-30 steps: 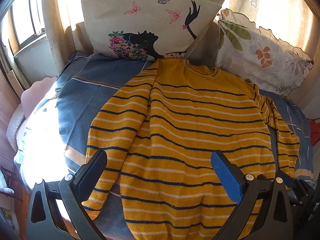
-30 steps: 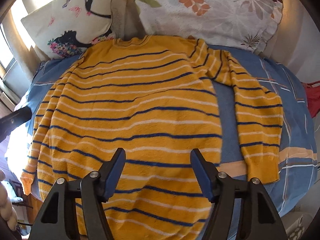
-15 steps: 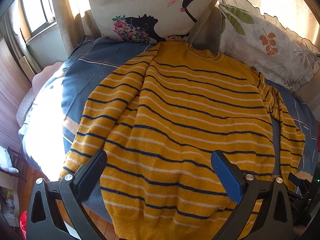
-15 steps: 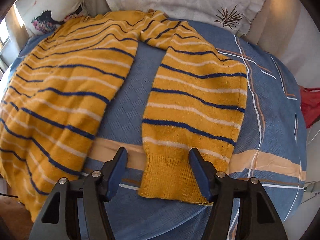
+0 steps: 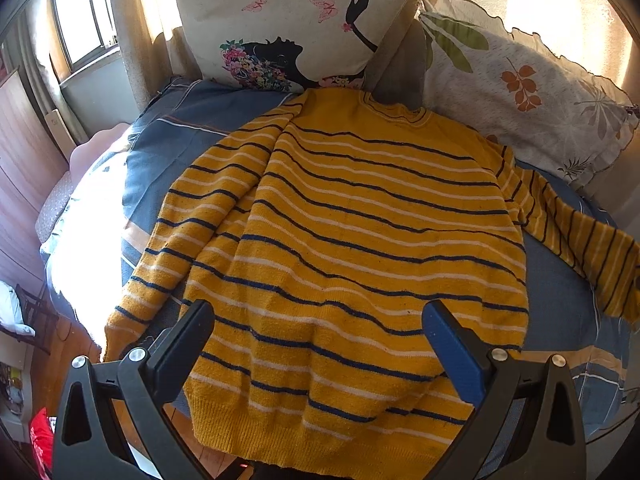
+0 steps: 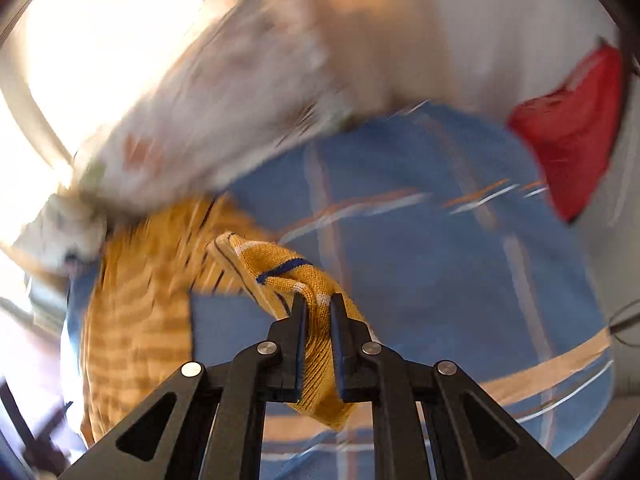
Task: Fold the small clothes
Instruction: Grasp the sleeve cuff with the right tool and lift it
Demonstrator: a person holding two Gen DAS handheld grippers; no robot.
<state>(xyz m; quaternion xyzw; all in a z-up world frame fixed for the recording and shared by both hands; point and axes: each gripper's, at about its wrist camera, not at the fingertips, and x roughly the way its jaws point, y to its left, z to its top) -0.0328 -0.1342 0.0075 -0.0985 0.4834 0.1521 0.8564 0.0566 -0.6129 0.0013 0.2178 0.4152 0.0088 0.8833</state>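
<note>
Left wrist view showed your yellow knitted sweater with navy and white stripes (image 5: 360,240) lying flat on the blue bedspread with tan and white lines (image 5: 160,152). Its long axis ran from the ribbed hem near you up to the neckline, which pointed at the cream pillow printed with a black silhouette, flowers and butterflies (image 5: 288,28). The hem hung just over the near edge of the bed. One sleeve lay folded along the sweater's left side; the other sleeve (image 5: 580,248) stretched out to the right, lifted off the bedspread. Your left gripper (image 5: 316,344) hovered over the hem with its jaws spread wide, holding nothing.

Right wrist view was heavily blurred by motion, yet your right gripper (image 6: 318,308) was sharp: its black jaws were clamped on the ribbed cuff of that sleeve (image 6: 316,344), the knit bunched between them and trailing back to the left toward the sweater body (image 6: 136,320).

You had bare bedspread on both sides of the sweater, more on the right. A white pillow with orange and green leaf print and a scalloped edge (image 5: 520,92) leaned beside the first, touching the sweater's right shoulder. A red cloth (image 6: 572,132) sat beyond the bed's right edge.
</note>
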